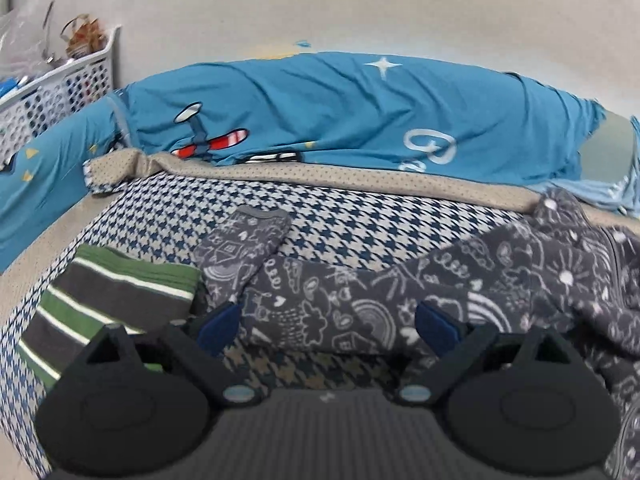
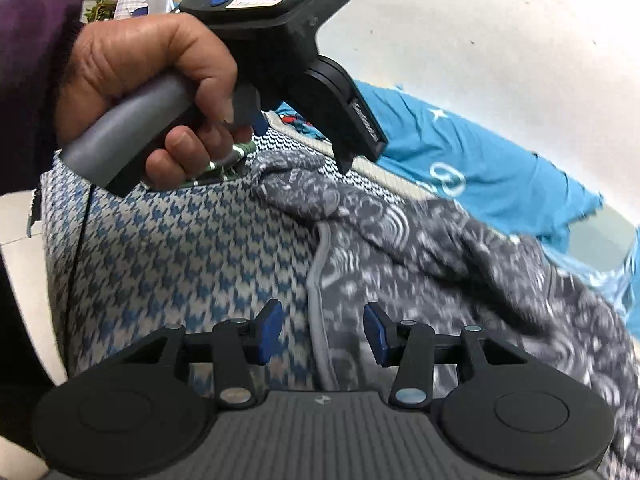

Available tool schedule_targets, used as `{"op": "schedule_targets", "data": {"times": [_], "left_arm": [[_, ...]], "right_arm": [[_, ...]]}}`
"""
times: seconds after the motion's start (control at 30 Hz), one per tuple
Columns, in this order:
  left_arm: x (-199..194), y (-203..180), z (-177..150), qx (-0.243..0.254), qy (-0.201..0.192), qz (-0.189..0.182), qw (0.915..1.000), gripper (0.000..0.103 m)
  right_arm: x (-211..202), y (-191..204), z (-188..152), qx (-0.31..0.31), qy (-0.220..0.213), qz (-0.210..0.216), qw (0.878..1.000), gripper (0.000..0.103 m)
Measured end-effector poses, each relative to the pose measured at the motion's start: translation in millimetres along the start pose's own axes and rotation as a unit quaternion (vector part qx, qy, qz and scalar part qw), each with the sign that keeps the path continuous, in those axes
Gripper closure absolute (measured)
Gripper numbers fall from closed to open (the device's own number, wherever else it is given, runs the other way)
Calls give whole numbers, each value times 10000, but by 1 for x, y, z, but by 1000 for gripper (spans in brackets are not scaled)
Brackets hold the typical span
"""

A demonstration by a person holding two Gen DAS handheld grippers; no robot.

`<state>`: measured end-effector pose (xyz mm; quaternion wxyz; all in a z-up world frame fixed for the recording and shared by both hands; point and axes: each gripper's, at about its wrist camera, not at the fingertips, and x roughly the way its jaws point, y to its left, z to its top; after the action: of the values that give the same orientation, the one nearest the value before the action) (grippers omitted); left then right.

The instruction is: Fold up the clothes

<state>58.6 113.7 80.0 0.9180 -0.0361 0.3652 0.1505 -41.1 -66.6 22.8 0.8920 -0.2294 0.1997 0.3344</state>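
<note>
A dark grey garment (image 1: pixel 400 292) with white doodle prints lies rumpled on the houndstooth cover (image 1: pixel 340 220). One of its long ends reaches left to a cuff (image 1: pixel 262 216). My left gripper (image 1: pixel 326 326) is open wide just over that long end, with the fabric lying between its blue pads (image 1: pixel 220 324). In the right wrist view the same garment (image 2: pixel 440 248) is heaped to the right. Its pale grey edging (image 2: pixel 318 280) runs down between the fingers of my right gripper (image 2: pixel 322 334), which is open; the pads stand clear of the edging.
A folded green and grey striped garment (image 1: pixel 108 300) sits at the left on the cover. Behind lies blue printed bedding (image 1: pixel 340 112) against a pale wall, with a white perforated basket (image 1: pixel 60 88) at the far left. A person's hand (image 2: pixel 136 76) holds the other gripper's handle.
</note>
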Motion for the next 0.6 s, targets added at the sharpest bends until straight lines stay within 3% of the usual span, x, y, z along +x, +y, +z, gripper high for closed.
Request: {"op": "schedule_targets", "data": {"times": [0.27, 0.6], "left_arm": [[6, 22, 9, -508, 115, 168, 9985, 8], [11, 27, 10, -620, 202, 326, 9973, 7]], "right_arm": [[43, 3, 13, -308, -38, -56, 9995, 59], [93, -2, 23, -360, 291, -177, 9988, 59]]}}
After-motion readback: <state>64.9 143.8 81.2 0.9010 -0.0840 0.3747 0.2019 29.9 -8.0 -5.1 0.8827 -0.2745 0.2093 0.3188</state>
